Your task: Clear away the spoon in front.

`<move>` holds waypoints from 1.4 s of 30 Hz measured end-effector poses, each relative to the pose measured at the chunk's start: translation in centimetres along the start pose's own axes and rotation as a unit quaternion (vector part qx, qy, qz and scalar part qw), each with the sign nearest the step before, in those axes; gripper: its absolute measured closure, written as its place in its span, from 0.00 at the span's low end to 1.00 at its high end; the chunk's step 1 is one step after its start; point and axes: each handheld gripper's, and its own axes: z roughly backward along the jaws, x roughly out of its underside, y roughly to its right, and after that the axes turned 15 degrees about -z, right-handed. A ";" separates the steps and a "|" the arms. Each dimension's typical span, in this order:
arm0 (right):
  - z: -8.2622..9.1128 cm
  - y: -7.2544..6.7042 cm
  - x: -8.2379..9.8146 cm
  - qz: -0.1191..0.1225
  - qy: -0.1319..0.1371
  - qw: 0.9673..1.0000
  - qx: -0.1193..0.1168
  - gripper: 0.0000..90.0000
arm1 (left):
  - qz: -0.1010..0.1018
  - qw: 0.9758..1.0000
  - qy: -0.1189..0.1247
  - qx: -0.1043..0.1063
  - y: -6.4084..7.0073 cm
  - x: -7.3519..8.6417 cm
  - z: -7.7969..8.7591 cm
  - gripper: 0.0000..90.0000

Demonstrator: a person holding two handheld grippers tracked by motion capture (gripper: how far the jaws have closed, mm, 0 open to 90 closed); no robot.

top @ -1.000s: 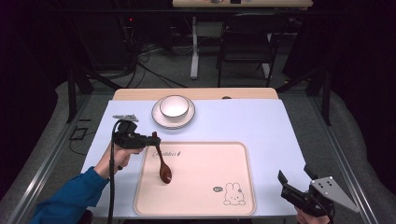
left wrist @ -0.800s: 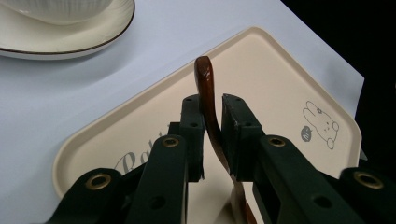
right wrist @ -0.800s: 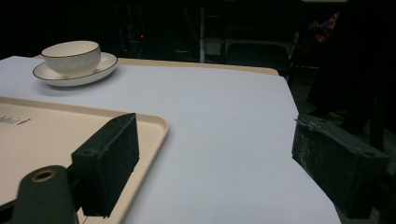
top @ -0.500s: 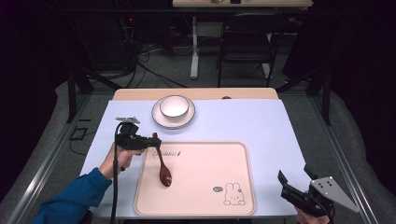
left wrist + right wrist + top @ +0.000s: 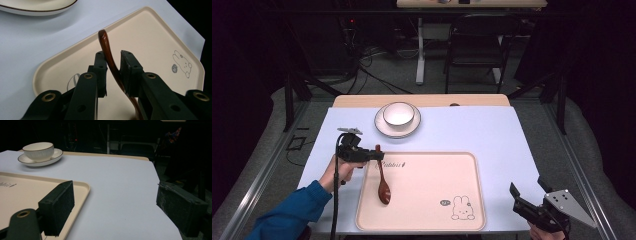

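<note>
High view: one tray (image 5: 432, 200), one bowl (image 5: 398, 113); left gripper (image 5: 373, 155) clamps one spoon (image 5: 383, 186); right gripper (image 5: 526, 198) apart.

This looks like a lab or recording studio, not a home. The tabletop (image 5: 462, 130), under a pale blue sheet, stands in a dark room walled by black curtains. Loose cables (image 5: 362, 65) trail over the grey floor at the upper left of the frame, near a black chair (image 5: 477, 45) and a second desk (image 5: 472, 4) at the top edge.
</note>
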 end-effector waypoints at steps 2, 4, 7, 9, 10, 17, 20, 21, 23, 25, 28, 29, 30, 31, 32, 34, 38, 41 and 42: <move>0.0 0.0 0.0 0.000 0.000 1.000 0.000 0.15 | 0.002 1.000 -0.001 0.001 0.0 0.2 -0.1 0.84; 0.0 0.0 0.0 0.001 0.000 1.000 0.000 0.15 | 0.003 1.000 -0.004 0.000 0.0 0.4 -0.2 0.84; 0.0 0.0 0.0 0.001 -0.001 1.000 0.000 0.15 | 0.002 1.000 -0.009 0.000 0.1 0.6 -0.4 0.83; 0.0 0.0 0.0 0.000 -0.001 1.000 0.000 0.15 | 0.001 1.000 -0.012 0.000 0.1 0.6 -0.4 0.83; 0.0 0.0 0.0 0.001 -0.001 1.000 0.000 0.15 | 0.000 1.000 -0.012 0.000 0.1 0.7 -0.4 0.83; 0.0 0.0 0.0 0.003 0.000 1.000 0.001 0.15 | 0.006 1.000 -0.020 -0.007 0.0 1.0 -0.5 0.82; 0.0 0.0 0.0 0.003 -0.001 1.000 0.000 0.15 | 0.008 1.000 -0.028 -0.013 0.0 1.2 -0.6 0.81; 0.1 0.0 0.0 0.003 0.000 1.000 0.000 0.15 | 0.009 0.999 -0.029 -0.013 0.0 1.3 -0.7 0.81; 0.1 0.0 0.0 0.004 -0.001 1.000 0.000 0.15 | 0.010 0.999 -0.034 -0.017 0.0 1.4 -0.8 0.81; 0.0 0.0 0.0 0.005 -0.002 1.000 0.000 0.15 | 0.007 0.999 -0.043 -0.022 0.0 1.5 -0.9 0.80; 0.0 0.0 0.0 0.004 -0.002 1.000 0.000 0.15 | 0.004 0.998 -0.053 -0.030 0.0 1.5 -1.1 0.79; 0.0 0.0 0.0 0.004 -0.002 1.000 0.000 0.15 | 0.000 0.998 -0.060 -0.037 0.0 1.5 -1.2 0.78; 0.1 0.0 0.0 0.004 -0.002 1.000 0.000 0.15 | -0.002 0.997 -0.062 -0.039 0.1 1.5 -1.2 0.77; 0.1 0.0 0.0 0.004 -0.002 1.000 0.000 0.15 | -0.005 0.997 -0.064 -0.044 0.1 1.5 -1.3 0.76; 0.1 0.0 0.0 0.003 -0.002 1.000 0.001 0.15 | -0.009 0.996 -0.070 -0.046 0.2 1.4 -1.4 0.74; 0.1 0.1 0.0 0.003 -0.001 1.000 0.001 0.15 | -0.011 0.996 -0.072 -0.051 0.3 1.4 -1.5 0.69; 0.1 0.0 0.0 0.004 -0.001 1.000 0.000 0.15 | -0.029 0.995 -0.075 -0.064 0.5 1.4 -1.5 0.63; 0.1 0.0 0.0 0.002 -0.001 1.000 -0.001 0.15 | -0.040 0.994 -0.075 -0.074 0.7 1.3 -1.4 0.55; 0.1 0.0 0.0 0.002 -0.001 1.000 -0.001 0.15 | -0.044 0.993 -0.075 -0.080 0.7 1.3 -1.4 0.52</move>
